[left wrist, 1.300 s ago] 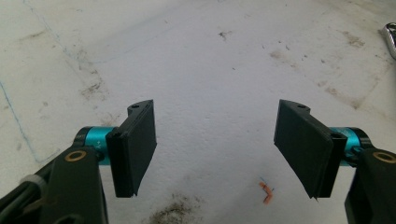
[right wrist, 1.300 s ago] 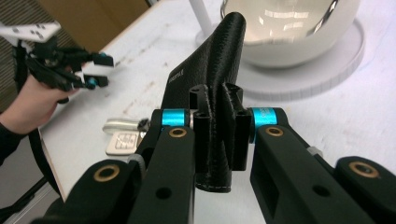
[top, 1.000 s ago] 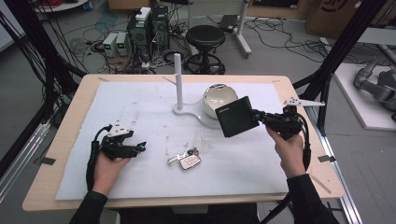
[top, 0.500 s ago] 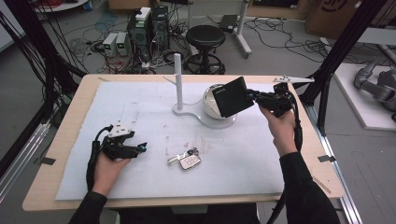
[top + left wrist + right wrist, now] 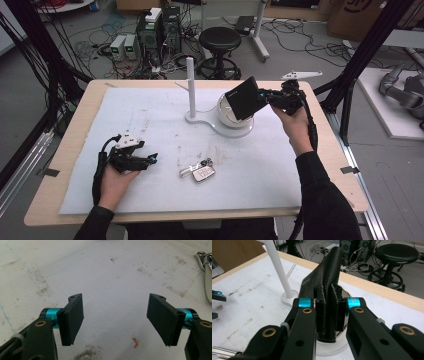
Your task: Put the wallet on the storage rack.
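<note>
Right now the right gripper (image 5: 264,96) is clamped on a black wallet (image 5: 242,98), which it holds up off the table. Seen from the right gripper view, the wallet (image 5: 325,280) is pinched between the two jaws at its near end and rises forward and away from them, its textured leather tilting toward the far side. Directly beneath and just beyond the jaws sits a white round dish (image 5: 227,117), part of a white stand whose upright post (image 5: 190,82) rises just to the far left of the wallet. In the high view the wallet hangs over that dish, tilted, with its free end pointing away from the hand toward the post.

Meanwhile the left gripper (image 5: 152,160) rests low over the white mat (image 5: 150,115), well apart from the wallet, with its jaws spread wide and nothing between them. In the left gripper view, bare, stained mat lies between the pads (image 5: 73,317). A key bunch (image 5: 198,171) lies on the mat just ahead of its tips.
</note>
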The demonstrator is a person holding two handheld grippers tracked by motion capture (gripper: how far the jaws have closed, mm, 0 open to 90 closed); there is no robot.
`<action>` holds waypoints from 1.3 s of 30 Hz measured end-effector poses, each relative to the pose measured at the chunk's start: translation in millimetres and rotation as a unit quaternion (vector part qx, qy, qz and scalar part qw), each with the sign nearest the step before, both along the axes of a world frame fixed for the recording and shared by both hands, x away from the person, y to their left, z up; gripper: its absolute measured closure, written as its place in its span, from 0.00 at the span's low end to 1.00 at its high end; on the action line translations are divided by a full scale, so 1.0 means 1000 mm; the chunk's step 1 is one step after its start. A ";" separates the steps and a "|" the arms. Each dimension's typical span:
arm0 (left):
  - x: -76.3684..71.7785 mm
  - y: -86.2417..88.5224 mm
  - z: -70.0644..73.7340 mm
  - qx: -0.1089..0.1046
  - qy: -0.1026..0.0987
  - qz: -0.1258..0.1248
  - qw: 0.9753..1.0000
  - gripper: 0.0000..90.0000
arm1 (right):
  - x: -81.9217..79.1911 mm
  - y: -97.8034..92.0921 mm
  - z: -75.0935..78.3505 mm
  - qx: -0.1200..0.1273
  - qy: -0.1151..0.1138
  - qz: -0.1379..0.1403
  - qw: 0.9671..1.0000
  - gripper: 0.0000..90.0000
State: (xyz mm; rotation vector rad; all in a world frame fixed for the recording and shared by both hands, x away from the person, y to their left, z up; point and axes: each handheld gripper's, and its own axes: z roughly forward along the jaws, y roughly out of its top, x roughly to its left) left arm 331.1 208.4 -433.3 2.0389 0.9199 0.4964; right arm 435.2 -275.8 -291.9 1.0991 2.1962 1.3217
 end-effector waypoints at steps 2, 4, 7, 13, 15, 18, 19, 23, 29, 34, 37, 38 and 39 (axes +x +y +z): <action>-0.002 0.001 0.000 -0.002 0.000 0.003 1.000 0.33 | 0.002 0.002 -0.001 -0.007 -0.001 0.001 1.000 0.94; -0.003 0.004 0.001 -0.004 -0.006 0.006 1.000 0.33 | 0.003 0.003 -0.002 -0.011 -0.002 0.000 1.000 0.94; -0.006 0.008 0.003 -0.014 -0.014 0.013 1.000 0.33 | 0.006 0.004 -0.004 -0.019 -0.006 -0.005 1.000 0.94; -0.011 0.011 0.003 -0.013 -0.017 0.016 1.000 0.33 | 0.010 0.003 -0.007 -0.026 -0.019 -0.006 0.999 0.94; -0.012 0.012 0.003 -0.012 -0.018 0.017 1.000 0.33 | 0.010 0.004 -0.008 -0.028 -0.020 -0.006 0.999 0.94; -0.013 0.013 0.004 -0.012 -0.020 0.017 1.000 0.33 | 0.011 0.007 -0.010 -0.041 -0.026 0.001 0.999 0.94; -0.013 0.013 0.004 -0.012 -0.020 0.017 1.000 0.33 | 0.011 0.007 -0.010 -0.041 -0.026 0.001 0.999 0.94; -0.015 0.015 0.003 -0.011 -0.019 0.018 1.000 0.33 | 0.012 0.011 -0.014 -0.060 -0.033 0.001 0.998 0.94; -0.016 0.015 0.003 -0.011 -0.019 0.019 1.000 0.33 | 0.015 0.018 -0.019 -0.071 -0.035 -0.002 0.997 0.94; -0.016 0.016 0.003 -0.011 -0.019 0.019 1.000 0.33 | 0.019 0.022 -0.025 -0.072 -0.019 0.000 0.997 0.93; -0.016 0.016 0.003 -0.011 -0.019 0.018 1.000 0.33 | 0.023 0.023 -0.029 -0.076 0.002 -0.001 0.997 0.88; -0.016 0.016 0.003 -0.011 -0.019 0.018 1.000 0.33 | 0.024 0.022 -0.030 -0.075 0.007 -0.002 0.997 0.86; -0.016 0.016 0.004 -0.010 -0.019 0.017 1.000 0.33 | 0.024 0.022 -0.030 -0.075 0.007 -0.002 0.997 0.86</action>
